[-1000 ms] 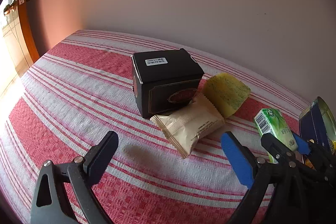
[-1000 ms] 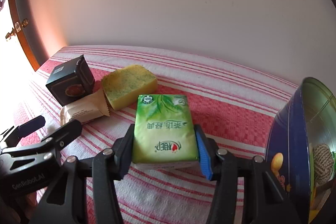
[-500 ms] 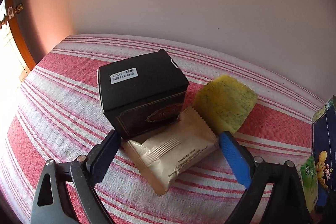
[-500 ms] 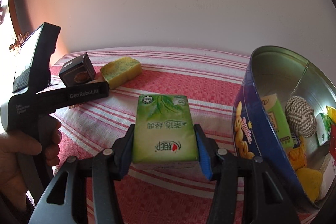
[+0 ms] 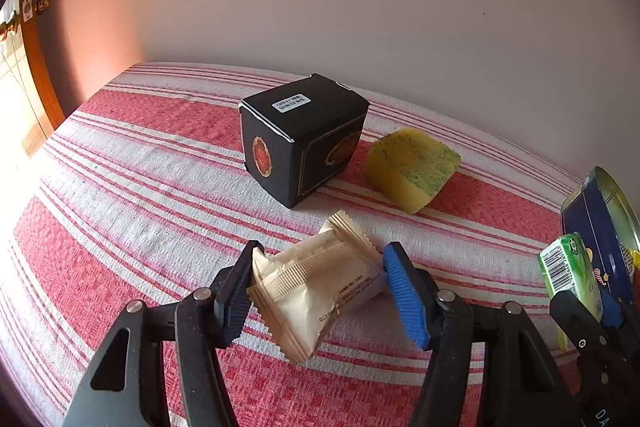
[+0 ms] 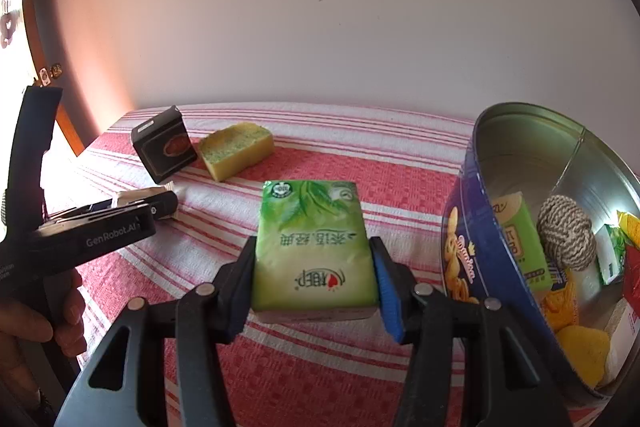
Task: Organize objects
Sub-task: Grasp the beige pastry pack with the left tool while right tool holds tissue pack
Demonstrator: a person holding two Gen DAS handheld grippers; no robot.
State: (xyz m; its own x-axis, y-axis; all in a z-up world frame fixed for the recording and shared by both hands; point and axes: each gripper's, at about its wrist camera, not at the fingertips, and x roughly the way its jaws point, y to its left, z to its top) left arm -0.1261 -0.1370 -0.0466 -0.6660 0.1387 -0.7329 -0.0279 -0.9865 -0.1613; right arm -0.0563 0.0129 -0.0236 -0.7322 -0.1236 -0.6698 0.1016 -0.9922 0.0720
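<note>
Striped cloth (image 5: pixel 132 187); left claw (image 5: pixel 320 287) pinching beige packet (image 5: pixel 316 287), right claw (image 6: pixel 314 279) pinching green pack (image 6: pixel 312 247); tin's (image 6: pixel 476 227) contents only in right view.

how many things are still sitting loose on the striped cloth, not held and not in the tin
2: the black box near the wall and the yellow sponge beside it on its right. Nothing else shows on the cloth.

You've got a plain pale wall (image 5: pixel 360 7) behind a red-and-white striped tablecloth (image 5: pixel 140 187), plus a wooden door frame (image 5: pixel 40 67) on the left with bright daylight pouring in.
</note>
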